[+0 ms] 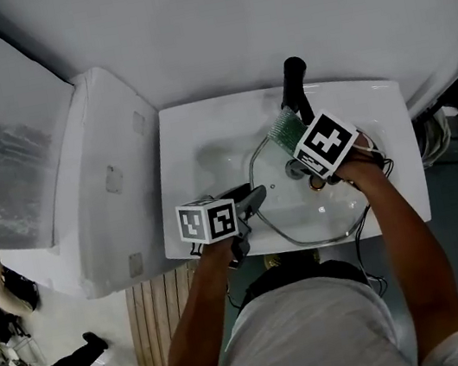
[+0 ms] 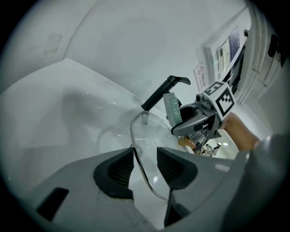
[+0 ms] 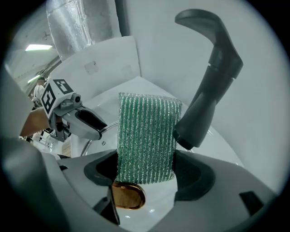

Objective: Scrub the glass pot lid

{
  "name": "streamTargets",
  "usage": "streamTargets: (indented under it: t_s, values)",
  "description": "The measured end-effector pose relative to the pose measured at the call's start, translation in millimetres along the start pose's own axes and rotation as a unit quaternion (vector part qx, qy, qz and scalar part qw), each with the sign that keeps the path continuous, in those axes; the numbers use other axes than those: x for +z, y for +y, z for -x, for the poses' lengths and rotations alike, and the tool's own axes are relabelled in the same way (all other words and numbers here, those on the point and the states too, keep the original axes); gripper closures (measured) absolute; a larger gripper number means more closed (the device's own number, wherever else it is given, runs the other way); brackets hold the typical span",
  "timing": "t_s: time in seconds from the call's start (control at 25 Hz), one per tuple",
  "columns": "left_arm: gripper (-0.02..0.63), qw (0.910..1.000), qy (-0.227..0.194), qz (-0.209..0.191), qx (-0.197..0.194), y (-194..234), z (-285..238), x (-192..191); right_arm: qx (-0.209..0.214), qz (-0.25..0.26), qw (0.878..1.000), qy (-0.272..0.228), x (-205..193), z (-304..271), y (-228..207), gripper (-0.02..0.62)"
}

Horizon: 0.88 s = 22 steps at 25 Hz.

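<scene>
**Lid and sponge positions at the sink**

Sink (image 1: 177,147): a white basin, seen from above, with a black tap (image 1: 294,79) standing at its back edge.

Glass pot lid (image 1: 300,213): lies inside the sink and fills most of the bowl on the tap side. Its metal rim reaches to the front wall of the sink.

Left gripper (image 2: 145,165): positioned at the front left of the sink and pointed into the bowl. Its jaws stand apart with the rim of the lid passing between them. The rim runs close to one pad, and a clear gap remains to the other, so the pads do not clamp the lid.

Right gripper (image 3: 145,170): positioned over the back of the sink, just in front of the tap. Its jaws are closed on a green ribbed sponge (image 3: 146,136), which stands upright between the pads and rises above them. The sponge sits over the rear part of the lid, just beside the base of the tap.
</scene>
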<state>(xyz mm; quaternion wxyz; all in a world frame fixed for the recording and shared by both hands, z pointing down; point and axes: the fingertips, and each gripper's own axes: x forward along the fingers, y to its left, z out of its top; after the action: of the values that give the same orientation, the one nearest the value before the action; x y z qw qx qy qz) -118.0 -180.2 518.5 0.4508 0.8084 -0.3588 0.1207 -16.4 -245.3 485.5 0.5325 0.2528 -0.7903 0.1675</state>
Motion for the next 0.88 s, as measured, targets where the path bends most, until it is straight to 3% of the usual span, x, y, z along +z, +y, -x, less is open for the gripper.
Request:
streamTargets:
  t_s: [0.4,0.64,0.88]
  values:
    - [0.442,0.9999,-0.006,0.002,0.01,2,1,1,-0.02,-0.006,1.0,-0.002,-1,2,-28,0.247]
    - [0.443,0.9999,-0.008,0.005,0.012,2,2,1,-0.028,-0.008,0.999,0.024,-15,3,-47,0.247]
    - [0.445,0.9998,-0.01,0.006,0.017,3,2,1,-0.014,-0.074,0.997,0.024,-43,8,-66,0.247]
